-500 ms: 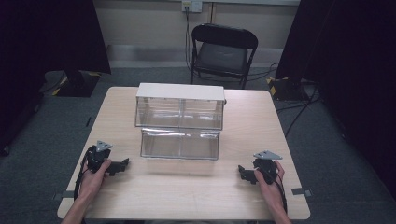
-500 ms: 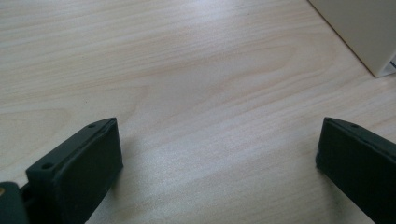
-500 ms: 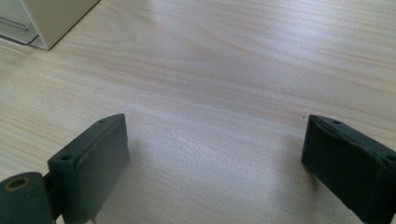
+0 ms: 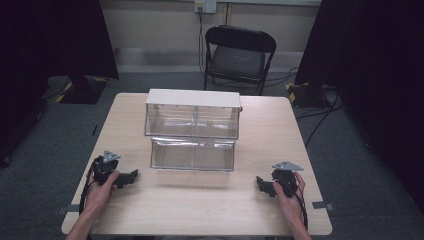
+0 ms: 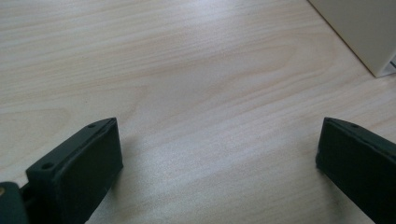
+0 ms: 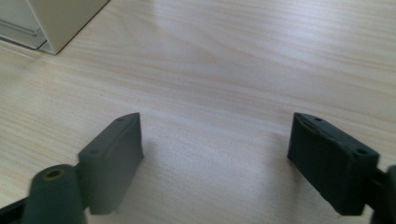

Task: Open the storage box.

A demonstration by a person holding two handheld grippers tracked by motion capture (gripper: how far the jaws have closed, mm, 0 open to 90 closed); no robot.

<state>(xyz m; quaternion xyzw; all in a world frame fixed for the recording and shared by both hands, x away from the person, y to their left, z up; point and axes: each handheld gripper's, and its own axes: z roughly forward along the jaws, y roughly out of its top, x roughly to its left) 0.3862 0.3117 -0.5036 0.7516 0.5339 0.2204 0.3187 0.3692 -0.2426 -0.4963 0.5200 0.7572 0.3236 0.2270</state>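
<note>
Nothing has shifted since the earlier frame: from above, the left gripper (image 4: 131,176) and right gripper (image 4: 261,183) rest on the table (image 4: 210,210), well apart from the clear drawer unit (image 4: 193,131). Each gripper view shows its jaws spread wide over bare wood, grasping nothing, so a good approach likely squares both toward the lower drawer.

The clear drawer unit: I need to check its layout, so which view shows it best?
The high view: the whole clear drawer unit shows mid-table, lower drawer pulled out. The left gripper view and right gripper view catch just a white corner.
</note>
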